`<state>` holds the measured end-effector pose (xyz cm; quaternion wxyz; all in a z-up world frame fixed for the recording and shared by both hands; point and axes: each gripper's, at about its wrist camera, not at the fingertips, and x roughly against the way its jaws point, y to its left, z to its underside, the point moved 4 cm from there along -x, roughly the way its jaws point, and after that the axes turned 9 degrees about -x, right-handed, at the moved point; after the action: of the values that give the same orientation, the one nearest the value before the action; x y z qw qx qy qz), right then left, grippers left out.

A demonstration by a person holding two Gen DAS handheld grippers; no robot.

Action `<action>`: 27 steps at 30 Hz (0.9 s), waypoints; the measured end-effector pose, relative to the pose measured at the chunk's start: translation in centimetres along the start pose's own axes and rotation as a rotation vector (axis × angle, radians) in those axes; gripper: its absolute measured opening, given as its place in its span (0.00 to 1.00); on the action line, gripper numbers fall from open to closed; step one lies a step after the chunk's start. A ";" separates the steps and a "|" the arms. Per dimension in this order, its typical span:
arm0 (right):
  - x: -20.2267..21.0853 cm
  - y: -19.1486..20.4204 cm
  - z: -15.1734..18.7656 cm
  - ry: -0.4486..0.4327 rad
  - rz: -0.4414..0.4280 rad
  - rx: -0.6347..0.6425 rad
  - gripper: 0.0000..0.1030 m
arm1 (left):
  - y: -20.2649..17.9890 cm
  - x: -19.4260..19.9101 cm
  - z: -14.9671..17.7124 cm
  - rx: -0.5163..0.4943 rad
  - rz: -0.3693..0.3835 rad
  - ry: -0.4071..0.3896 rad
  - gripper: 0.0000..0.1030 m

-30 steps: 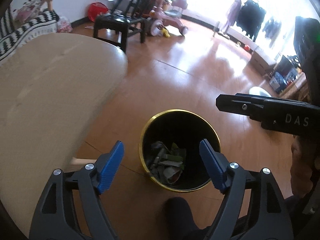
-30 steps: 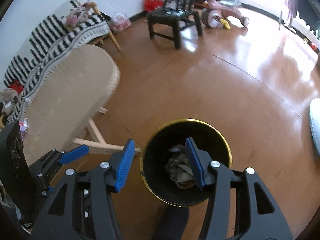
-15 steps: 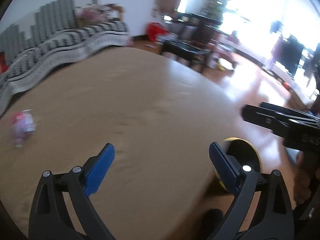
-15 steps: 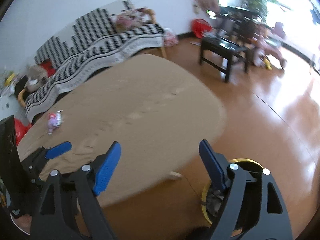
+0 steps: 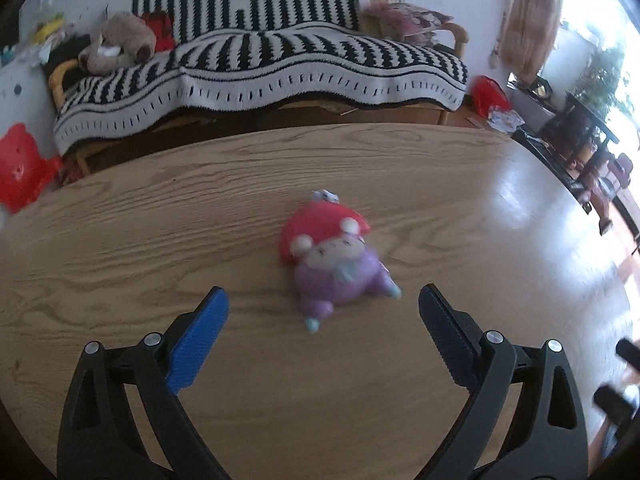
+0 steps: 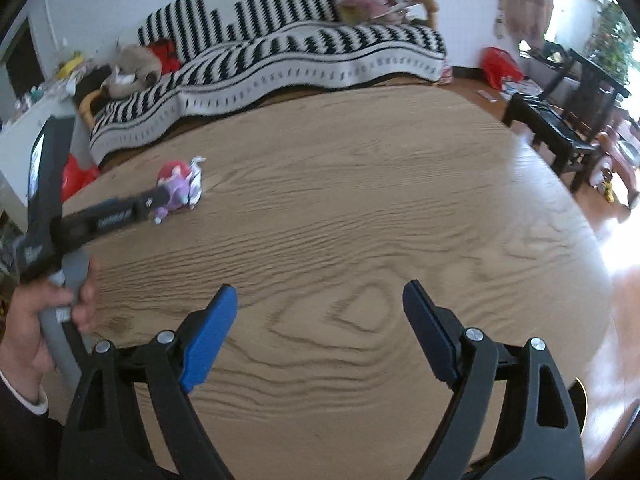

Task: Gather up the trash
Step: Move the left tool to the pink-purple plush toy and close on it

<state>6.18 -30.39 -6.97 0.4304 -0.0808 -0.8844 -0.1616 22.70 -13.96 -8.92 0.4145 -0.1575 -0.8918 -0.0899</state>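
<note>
Hovering above the oval light-wood table, the left gripper gapes wide, its blue pads either side of a crumpled red-and-purple cartoon wrapper lying just ahead. Further right, the right gripper spreads wide over bare wood, well apart from it.

A: Daylight floods in from the window at the upper right; it is blown out to white in both views.

B: Yes, and it throws a pale glare across the right side of the tabletop, strongest at the edge in the right wrist view.

A: Sharpness?

B: The small wrapper is smeared by motion blur. The striped sofa bows with fisheye distortion, and the corners fall to black.
</note>
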 end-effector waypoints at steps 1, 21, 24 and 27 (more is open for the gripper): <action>-0.4 0.3 -0.1 0.005 -0.004 0.002 0.79 | 0.0 -0.3 -0.2 -0.002 0.002 0.000 0.90; -9.3 8.5 -3.3 0.101 -0.097 0.098 0.79 | 4.4 -2.3 0.2 -0.059 0.020 0.040 0.90; -10.5 9.8 -4.0 0.105 -0.098 0.143 0.79 | 4.4 -2.6 -0.2 -0.070 0.059 0.028 0.90; -11.5 11.1 -4.7 0.101 -0.111 0.194 0.78 | 4.6 -2.9 -0.5 -0.065 0.085 0.011 0.90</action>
<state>19.86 -21.71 -10.87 0.4704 0.0183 -0.8762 -0.1029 26.46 -10.40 -10.72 0.4176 -0.2083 -0.8785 -0.1022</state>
